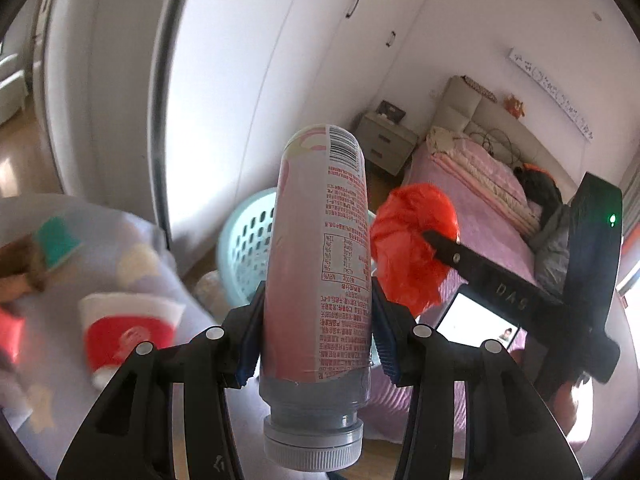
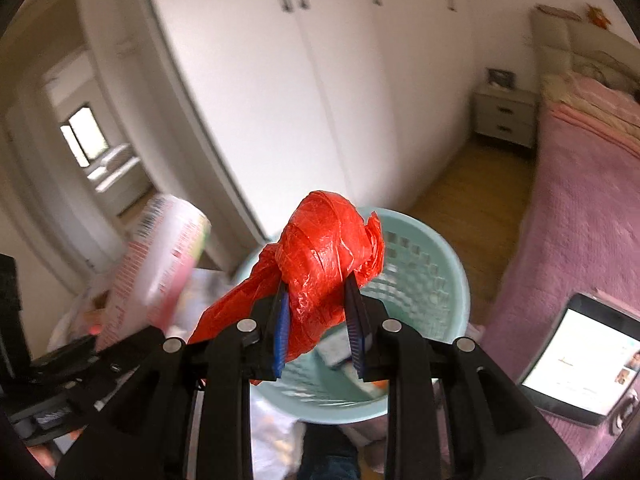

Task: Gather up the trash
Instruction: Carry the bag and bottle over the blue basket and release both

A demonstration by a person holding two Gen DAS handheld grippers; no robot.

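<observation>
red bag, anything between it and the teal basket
Nothing visible does. The red bag, clamped in the right gripper, hangs in front of the open teal basket, with no lid or object between them.

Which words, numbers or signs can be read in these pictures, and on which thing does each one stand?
"DAS" or similar, raised letters on the right claw, seen from the left wrist; uncertain.
Barcode and red printed text with a table of percentages on the pink bottle in the left claw: too small to read.
Logo on the red paper cup: blurred.
Tablet screen: unreadable.
</observation>
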